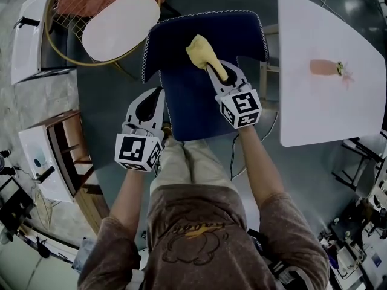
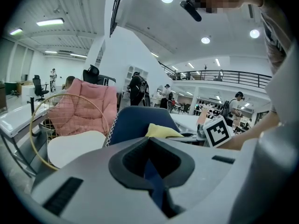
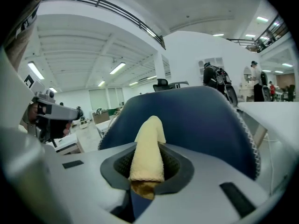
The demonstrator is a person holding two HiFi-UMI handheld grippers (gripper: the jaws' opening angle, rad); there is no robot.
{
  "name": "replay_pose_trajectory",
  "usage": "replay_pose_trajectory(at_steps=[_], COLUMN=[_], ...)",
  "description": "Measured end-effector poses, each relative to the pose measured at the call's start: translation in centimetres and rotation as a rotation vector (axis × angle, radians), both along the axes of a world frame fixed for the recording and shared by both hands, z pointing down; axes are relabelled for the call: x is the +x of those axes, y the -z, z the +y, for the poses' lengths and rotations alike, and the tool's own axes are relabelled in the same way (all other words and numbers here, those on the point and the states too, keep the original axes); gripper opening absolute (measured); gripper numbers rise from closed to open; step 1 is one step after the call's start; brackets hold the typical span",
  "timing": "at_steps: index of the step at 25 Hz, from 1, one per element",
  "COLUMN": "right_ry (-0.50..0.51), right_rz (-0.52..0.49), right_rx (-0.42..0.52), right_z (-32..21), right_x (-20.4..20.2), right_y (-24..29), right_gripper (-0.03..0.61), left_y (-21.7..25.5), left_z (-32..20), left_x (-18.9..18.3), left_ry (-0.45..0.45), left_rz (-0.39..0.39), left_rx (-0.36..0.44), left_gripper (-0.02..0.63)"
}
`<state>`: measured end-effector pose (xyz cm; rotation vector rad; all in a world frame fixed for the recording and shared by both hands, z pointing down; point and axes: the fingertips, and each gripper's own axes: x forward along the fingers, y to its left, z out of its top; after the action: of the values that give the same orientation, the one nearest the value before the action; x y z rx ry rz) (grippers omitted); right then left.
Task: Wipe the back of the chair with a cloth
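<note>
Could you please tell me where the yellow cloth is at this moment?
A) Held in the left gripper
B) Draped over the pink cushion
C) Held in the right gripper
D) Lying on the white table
C: the cloth is pinched between the jaws of the right gripper, in front of the chair.
</note>
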<state>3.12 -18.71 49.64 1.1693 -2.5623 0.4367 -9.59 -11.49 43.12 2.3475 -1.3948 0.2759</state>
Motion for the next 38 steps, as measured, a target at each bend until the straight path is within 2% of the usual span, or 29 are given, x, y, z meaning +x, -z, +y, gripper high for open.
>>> replay_pose_trajectory(at_steps=[8,17,27,38], right_ry=[-0.283,-0.448,-0.445,-0.381], right_rz=[0.059,0.086,0.120,0.097], right_rx=[-0.025,-0.074,-0.119,-0.077], right_z=[-0.5,2.4,1.0,-4.1], right_x=[11.2,17.1,17.4,15.4], right_y=[-1.5,-3.7,-6.4,-7.6], right_gripper=[0.075,0.076,0.075,0.076], left_y=[-0.4,-0.2,-0.8,-2.5], left_z=[-0.2,-0.2,0.0,-0.1], left_x=[1.2,2.1,2.6,2.2], left_ry=[-0.024,-0.048,-0.057,-0.070], left_rz=[0.007,0.008,0.008,0.009], left_rx=[-0.009,-0.008,-0.023,-0.039], left_gripper=[0.009,0.009,0.009,0.009])
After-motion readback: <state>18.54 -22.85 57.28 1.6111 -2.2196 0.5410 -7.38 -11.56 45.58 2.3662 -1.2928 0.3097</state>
